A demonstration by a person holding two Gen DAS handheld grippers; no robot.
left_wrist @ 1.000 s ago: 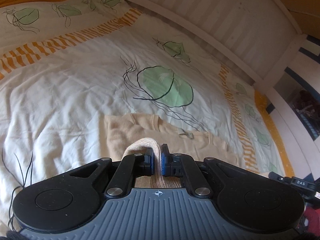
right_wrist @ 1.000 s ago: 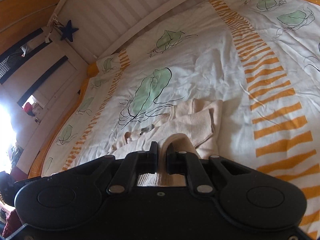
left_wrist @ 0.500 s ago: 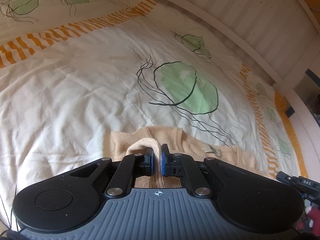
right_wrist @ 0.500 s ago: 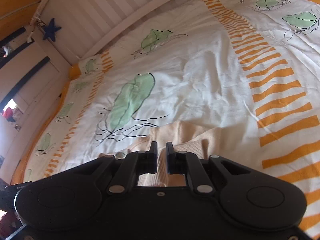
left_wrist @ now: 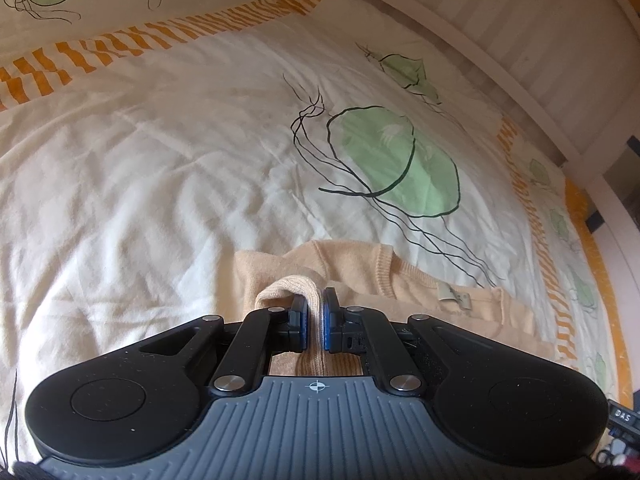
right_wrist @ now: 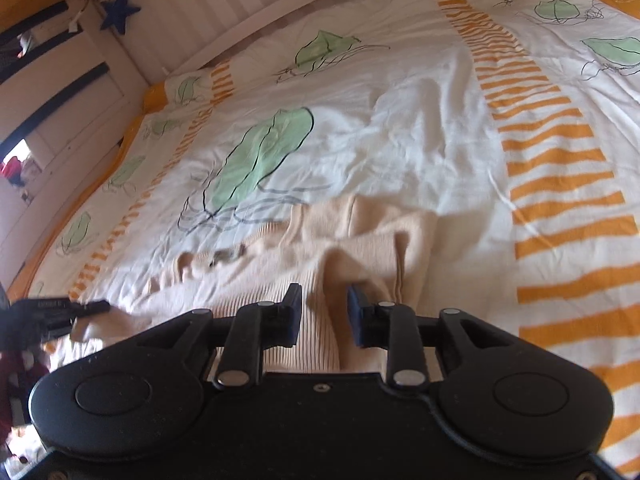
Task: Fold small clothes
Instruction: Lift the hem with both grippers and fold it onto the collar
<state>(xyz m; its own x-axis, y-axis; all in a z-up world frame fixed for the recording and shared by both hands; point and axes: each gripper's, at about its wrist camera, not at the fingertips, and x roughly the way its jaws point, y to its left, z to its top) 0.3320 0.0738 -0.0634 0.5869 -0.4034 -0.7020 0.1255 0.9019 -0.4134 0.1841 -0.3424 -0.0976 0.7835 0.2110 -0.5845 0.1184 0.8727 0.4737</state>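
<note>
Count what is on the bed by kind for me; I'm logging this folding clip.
Beige knit sweater: 1
Grippers, left gripper and right gripper: 2
Patterned duvet: 1
Total: 4

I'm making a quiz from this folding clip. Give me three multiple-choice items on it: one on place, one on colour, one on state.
1. Where does the sweater lie?
A on a bedspread
B on a chair
C in a basket

2. What colour is the star on the wall?
A red
B blue
C yellow

3. How is the left gripper?
A wide open
B shut on a fold of knit
C out of view

Key: 1 A, the bedspread shows all round it. 2 B, dark blue on white boards. 3 B, its pads pinch the cloth.
</note>
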